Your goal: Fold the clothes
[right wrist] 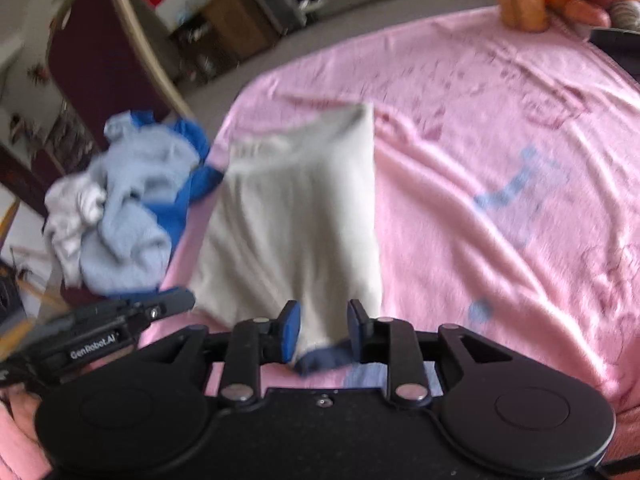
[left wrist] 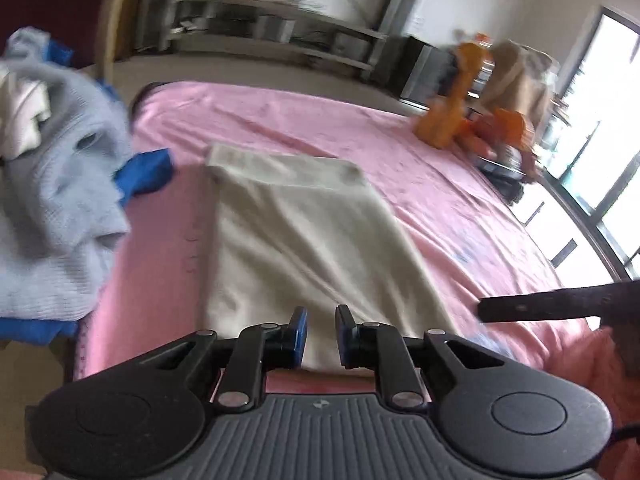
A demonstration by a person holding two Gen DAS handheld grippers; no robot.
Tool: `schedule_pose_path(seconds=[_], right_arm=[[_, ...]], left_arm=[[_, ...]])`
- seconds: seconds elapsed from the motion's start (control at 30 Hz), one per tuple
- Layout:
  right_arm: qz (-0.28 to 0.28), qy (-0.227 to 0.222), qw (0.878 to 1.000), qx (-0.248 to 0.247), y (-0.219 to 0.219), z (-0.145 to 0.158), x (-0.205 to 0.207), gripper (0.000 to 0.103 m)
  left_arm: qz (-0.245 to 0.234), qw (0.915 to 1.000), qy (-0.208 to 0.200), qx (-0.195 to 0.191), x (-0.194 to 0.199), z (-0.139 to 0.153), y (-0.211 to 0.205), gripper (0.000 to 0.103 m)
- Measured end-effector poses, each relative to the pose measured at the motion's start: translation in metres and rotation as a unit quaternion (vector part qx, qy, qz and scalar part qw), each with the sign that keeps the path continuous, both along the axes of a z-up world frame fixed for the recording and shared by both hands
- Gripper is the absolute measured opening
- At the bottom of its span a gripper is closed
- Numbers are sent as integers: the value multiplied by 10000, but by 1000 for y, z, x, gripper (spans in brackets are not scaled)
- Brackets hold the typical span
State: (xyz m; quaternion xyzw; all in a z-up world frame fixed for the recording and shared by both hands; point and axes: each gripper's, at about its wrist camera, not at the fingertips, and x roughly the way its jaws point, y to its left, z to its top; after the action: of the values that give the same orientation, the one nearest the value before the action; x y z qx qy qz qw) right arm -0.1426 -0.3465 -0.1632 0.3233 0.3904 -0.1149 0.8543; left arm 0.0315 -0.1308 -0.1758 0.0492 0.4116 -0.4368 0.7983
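Cream garment (left wrist: 304, 240) lies flat, folded lengthwise, on the pink sheet (left wrist: 460, 208) of the bed, its near edge reaching both tools. Heap of unfolded clothes (left wrist: 52, 200) on the left, w/ pale blue knit on top, bright blue and white pieces under and beside it; one blue corner sits just beside the cream garment's far left corner. Far right of the bed: orange clutter (left wrist: 460, 120), too blurred to name. Shelving unit (left wrist: 280, 24) beyond the bed, dark red chair back (right wrist: 100, 60) by the heap.

Left hand-held gripper (left wrist: 321, 334): blue pads a narrow gap apart, cream cloth showing between; can't tell if they pinch it. Right hand-held gripper (right wrist: 324, 330): pads slightly spread, garment's near edge w/ dark blue trim hanging between them, pads not clearly pressing.

Writing: "GenRobot.AI" on the left tool's side, seen in the right wrist view.
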Motion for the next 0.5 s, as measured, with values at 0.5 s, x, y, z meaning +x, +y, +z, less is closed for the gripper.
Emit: schedule_pose_path(seconds=[0.5], right_arm=[[452,297,9980,318,10,-50,38,18]], left_arm=[[674,9890,-315,1278,18,-24,-12,26]])
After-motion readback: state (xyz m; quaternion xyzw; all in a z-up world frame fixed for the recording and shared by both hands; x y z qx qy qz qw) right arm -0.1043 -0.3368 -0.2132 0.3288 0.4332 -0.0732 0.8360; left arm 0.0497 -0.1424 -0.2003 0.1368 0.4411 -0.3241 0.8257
